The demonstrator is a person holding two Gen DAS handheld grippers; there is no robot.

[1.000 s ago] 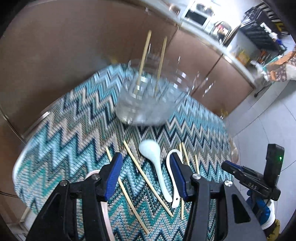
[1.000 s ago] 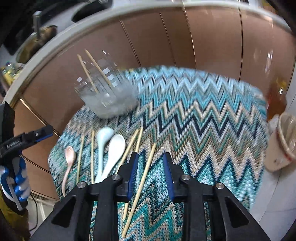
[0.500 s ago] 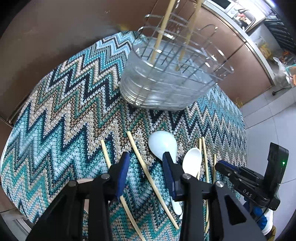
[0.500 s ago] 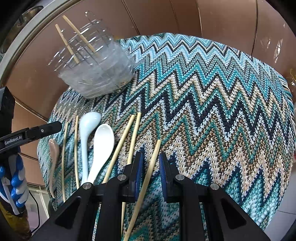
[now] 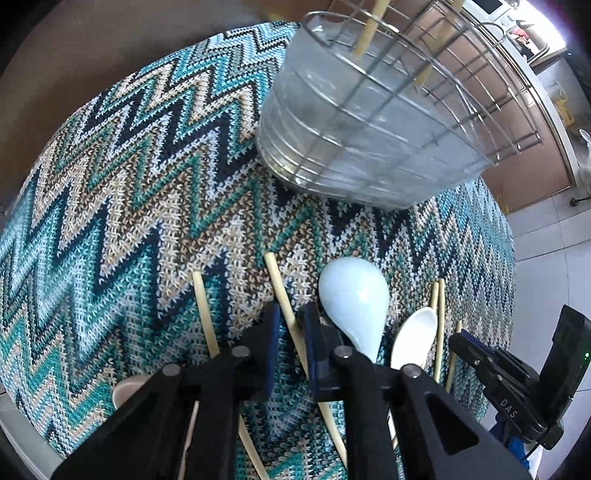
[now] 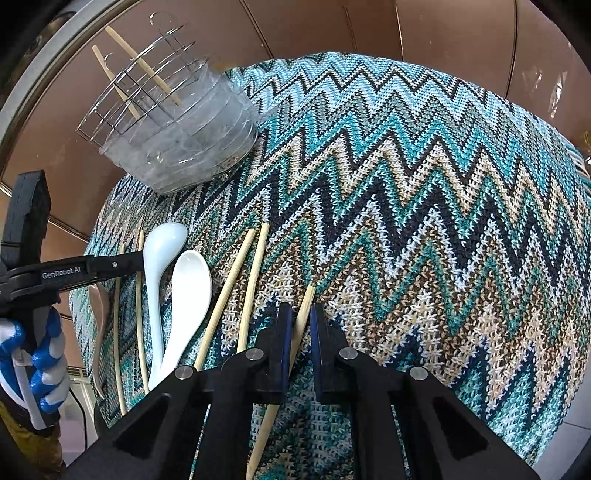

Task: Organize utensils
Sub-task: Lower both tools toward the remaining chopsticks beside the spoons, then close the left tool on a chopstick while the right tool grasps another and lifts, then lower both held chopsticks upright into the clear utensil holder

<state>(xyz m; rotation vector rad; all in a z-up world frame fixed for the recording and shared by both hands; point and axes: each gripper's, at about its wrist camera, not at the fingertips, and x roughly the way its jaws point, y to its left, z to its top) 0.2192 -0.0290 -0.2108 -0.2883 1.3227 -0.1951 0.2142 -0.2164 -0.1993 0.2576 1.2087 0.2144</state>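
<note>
Chopsticks and spoons lie on a zigzag knit cloth (image 5: 129, 192). My left gripper (image 5: 291, 317) is down at the cloth, its jaws closing around one chopstick (image 5: 275, 269); a sliver of cloth still shows beside the stick. A pale spoon (image 5: 354, 295) and a white spoon (image 5: 410, 336) lie just right of it. My right gripper (image 6: 300, 317) is shut on another chopstick (image 6: 307, 299), which still rests on the cloth. A clear utensil holder with a wire frame (image 6: 177, 140) stands at the back with two chopsticks (image 6: 122, 85) in it.
Two more chopsticks (image 6: 236, 280) lie left of the right gripper, then both spoons (image 6: 162, 243). A pinkish spoon (image 5: 125, 391) lies at the cloth's near left edge. A hand in a blue and white glove (image 6: 40, 354) holds the left gripper. Brown cabinet fronts (image 6: 443, 33) rise behind.
Both grippers have sunk toward the cloth and tipped further down. The left jaws narrowed from wide apart to close around one chopstick. The right jaws closed onto their chopstick.
</note>
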